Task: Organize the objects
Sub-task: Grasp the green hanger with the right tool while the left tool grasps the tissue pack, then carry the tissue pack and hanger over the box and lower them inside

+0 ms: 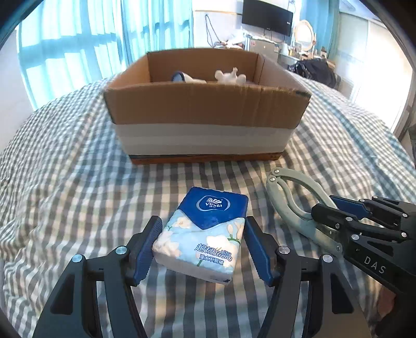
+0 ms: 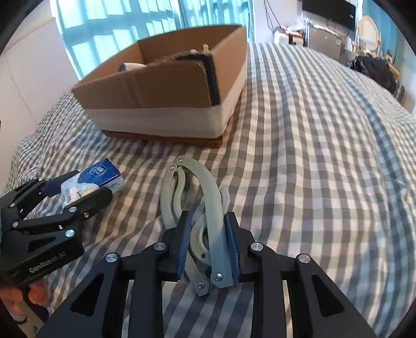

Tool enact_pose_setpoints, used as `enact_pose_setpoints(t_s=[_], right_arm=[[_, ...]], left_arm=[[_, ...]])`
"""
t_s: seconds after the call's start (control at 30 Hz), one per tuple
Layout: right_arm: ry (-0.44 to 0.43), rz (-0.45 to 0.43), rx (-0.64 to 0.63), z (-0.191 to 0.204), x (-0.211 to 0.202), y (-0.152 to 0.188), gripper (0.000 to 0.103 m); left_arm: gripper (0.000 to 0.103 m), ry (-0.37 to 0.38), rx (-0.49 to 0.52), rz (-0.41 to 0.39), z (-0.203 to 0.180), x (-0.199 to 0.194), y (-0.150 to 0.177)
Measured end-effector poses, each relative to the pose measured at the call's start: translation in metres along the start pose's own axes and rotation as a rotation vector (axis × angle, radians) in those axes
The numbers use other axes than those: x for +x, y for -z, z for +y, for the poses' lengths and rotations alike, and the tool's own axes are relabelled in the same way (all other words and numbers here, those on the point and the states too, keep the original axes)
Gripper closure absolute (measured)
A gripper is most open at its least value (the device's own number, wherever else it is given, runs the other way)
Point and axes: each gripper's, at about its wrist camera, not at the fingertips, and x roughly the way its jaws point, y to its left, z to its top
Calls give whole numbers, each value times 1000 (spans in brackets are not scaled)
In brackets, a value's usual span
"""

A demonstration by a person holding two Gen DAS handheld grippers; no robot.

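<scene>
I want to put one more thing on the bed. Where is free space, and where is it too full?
Free: the checkered bedspread to the right of the cardboard box and the grey opener, and the strip left of the tissue pack. Crowded: the near middle, where the left tool straddles the pack and the right tool grips the opener.

Setting was a home bedroom. Work surface was a bed covered in a grey-and-white checked cotton sheet (image 1: 78, 161), rumpled and soft under the objects. Sheer blue curtains (image 1: 78, 39) hung over a bright window behind the bed. On the far wall a black flat-screen television (image 1: 267, 17) was mounted, with cables hanging beside it. Next to it stood an oval white-framed vanity mirror (image 1: 305, 36) over a cluttered dresser top. A heap of dark clothing (image 1: 314, 69) lay at the bed's far edge.
</scene>
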Motion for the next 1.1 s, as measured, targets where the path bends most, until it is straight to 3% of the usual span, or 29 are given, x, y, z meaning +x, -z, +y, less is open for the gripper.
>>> enact_pose_setpoints(t_s=[0.13,0.6,1.1], right_arm=[[-2,-46,-15,10,-28,7,76],[7,-232,-77,24,-135,-15,76],[-1,-412,-162,45,-208,-64,76]], left_arm=[[37,-15,-3,-30,-6,-25,0],[37,-24,-29,-183,-21,-119,-29],[37,-15,-62,-295,-14,-164,-85]])
